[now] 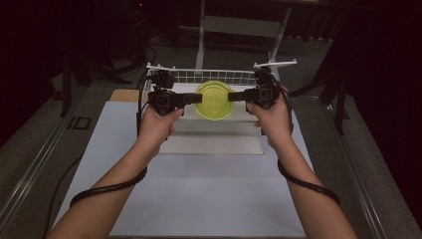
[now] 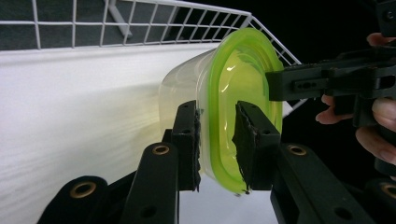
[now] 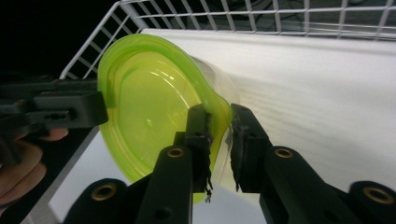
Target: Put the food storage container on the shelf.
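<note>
A clear plastic container [image 1: 215,101] with a lime-green lid [image 2: 243,77] is held in the air on its side, lid facing the person, over a white wire rack [image 1: 209,75]. My left gripper [image 1: 198,98] is shut on its left edge; in the left gripper view the gripper [image 2: 217,116] has one jaw on the lid face and one behind the rim. My right gripper [image 1: 233,96] clamps the opposite edge, and in the right gripper view the gripper [image 3: 219,116] pinches the lid rim [image 3: 140,107]. Each gripper view also shows the other gripper farther off.
The wire rack has a white floor [image 3: 317,84] and low grid walls [image 2: 140,23]. It stands at the far end of a pale table mat [image 1: 209,189]. Metal rails [image 1: 45,149] run along both table sides. Dark floor and a stand [image 1: 239,25] lie beyond.
</note>
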The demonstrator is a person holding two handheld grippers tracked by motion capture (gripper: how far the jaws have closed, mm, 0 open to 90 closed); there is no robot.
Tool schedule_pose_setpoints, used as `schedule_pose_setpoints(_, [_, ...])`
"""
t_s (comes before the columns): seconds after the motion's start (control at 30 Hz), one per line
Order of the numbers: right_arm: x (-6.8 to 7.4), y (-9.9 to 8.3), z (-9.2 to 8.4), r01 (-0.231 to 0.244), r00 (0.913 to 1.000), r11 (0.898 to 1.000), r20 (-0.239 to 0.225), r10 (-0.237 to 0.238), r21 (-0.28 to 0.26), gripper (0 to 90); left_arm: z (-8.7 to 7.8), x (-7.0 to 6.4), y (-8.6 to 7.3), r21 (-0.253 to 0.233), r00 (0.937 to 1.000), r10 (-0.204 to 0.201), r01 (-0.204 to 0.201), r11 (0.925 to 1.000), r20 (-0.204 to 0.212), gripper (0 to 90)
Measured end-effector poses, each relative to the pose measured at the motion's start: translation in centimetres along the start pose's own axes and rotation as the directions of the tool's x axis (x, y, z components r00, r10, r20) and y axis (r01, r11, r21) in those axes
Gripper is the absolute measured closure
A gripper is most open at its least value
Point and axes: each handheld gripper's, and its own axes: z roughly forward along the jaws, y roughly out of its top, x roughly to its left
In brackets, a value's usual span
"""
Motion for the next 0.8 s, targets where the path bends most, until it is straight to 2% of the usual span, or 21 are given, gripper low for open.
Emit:
schedule_pose_setpoints(0.07, [-0.1,0.2,0.2,-0.013,0.9999,1.000,-0.001,0.013,-0.006,74.2,0.3,0.0,0.1,0.002,0.9999,-0.001,0.001,1.0000,-0.015,71.3])
schedule_pose_setpoints(0.1, [-0.1,0.3,0.2,-0.013,0.9999,1.000,0.011,0.013,-0.019,67.9,0.4,0.1,0.1,0.004,0.9998,-0.003,0.003,1.0000,-0.018,71.3])
schedule_pose_setpoints(0.17, [-0.1,0.3,0.2,-0.009,0.9997,1.000,0.024,0.010,-0.026,70.4,0.5,0.3,0.2,-0.003,0.9993,-0.031,0.031,0.9995,-0.022,71.3])
schedule_pose_setpoints(0.23, [-0.1,0.3,0.4,-0.010,0.9991,0.999,0.041,0.011,-0.037,70.2,0.7,0.6,0.3,-0.006,0.9988,-0.035,0.035,0.9994,-0.034,71.2])
schedule_pose_setpoints(0.4, [-0.3,0.2,1.1,-0.017,0.9995,1.000,0.026,0.018,-0.019,66.9,1.0,1.6,0.5,-0.001,0.9973,-0.058,0.058,0.9983,-0.046,69.5])
schedule_pose_setpoints(0.5, [-0.2,0.2,1.3,-0.021,0.9997,0.999,0.015,0.021,-0.026,66.1,1.2,1.9,0.6,-0.003,0.9964,-0.057,0.057,0.9984,-0.063,66.6])
schedule_pose_setpoints(0.6, [-0.1,0.4,1.4,-0.021,0.9996,0.999,0.015,0.022,-0.029,64.0,1.4,2.0,0.7,-0.007,0.9942,-0.050,0.050,0.9987,-0.096,58.7])
schedule_pose_setpoints(0.7, [0.0,0.5,1.3,-0.022,0.9996,0.999,0.014,0.022,-0.037,57.2,1.3,1.9,1.0,-0.031,0.9918,-0.049,0.046,0.9985,-0.118,53.4])
schedule_pose_setpoints(0.8, [0.0,0.6,1.0,0.007,0.9997,0.998,0.024,-0.005,-0.061,51.5,0.8,1.7,1.0,-0.055,0.9930,-0.025,0.019,0.9983,-0.116,48.4])
